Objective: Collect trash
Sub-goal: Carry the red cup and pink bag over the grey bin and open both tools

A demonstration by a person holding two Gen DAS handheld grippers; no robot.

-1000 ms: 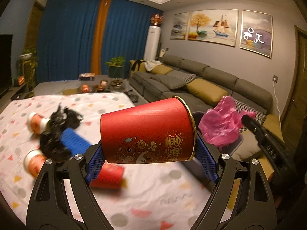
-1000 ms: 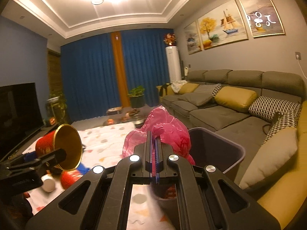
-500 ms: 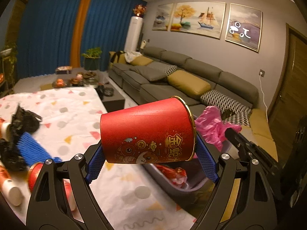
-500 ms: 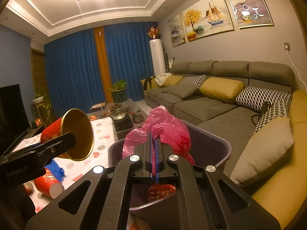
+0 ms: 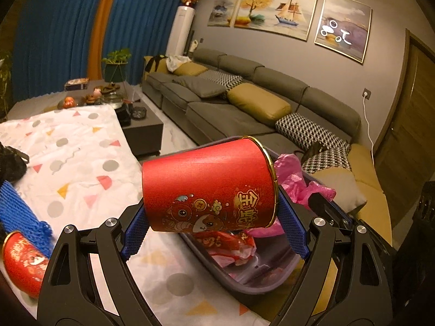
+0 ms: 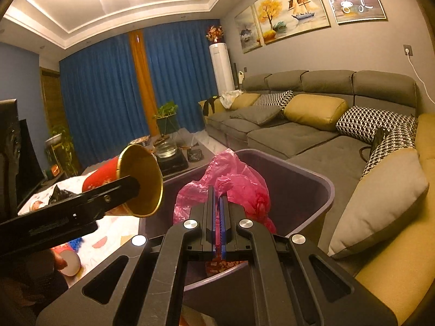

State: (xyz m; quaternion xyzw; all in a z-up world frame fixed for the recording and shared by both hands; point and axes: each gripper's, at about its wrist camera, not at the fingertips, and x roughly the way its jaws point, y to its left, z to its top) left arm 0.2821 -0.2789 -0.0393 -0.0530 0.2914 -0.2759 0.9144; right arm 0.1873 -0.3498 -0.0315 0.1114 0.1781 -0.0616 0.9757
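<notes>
Left gripper (image 5: 214, 224) clamps the red paper cup (image 5: 209, 187) sideways, gold rim toward the bin, held above the grey trash bin (image 6: 312, 190). Right gripper (image 6: 216, 212), jaws pinched tight on the pink plastic bag (image 6: 239, 182), hangs over the bin. Inside: crumpled red wrappers (image 5: 228, 244).

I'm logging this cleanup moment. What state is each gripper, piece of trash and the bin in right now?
left gripper: shut on red cup
red cup: held sideways at the bin's edge
right gripper: shut on pink bag
pink bag: crumpled, held over bin
bin: open, trash inside
second red cup: lying on tablecloth
</notes>
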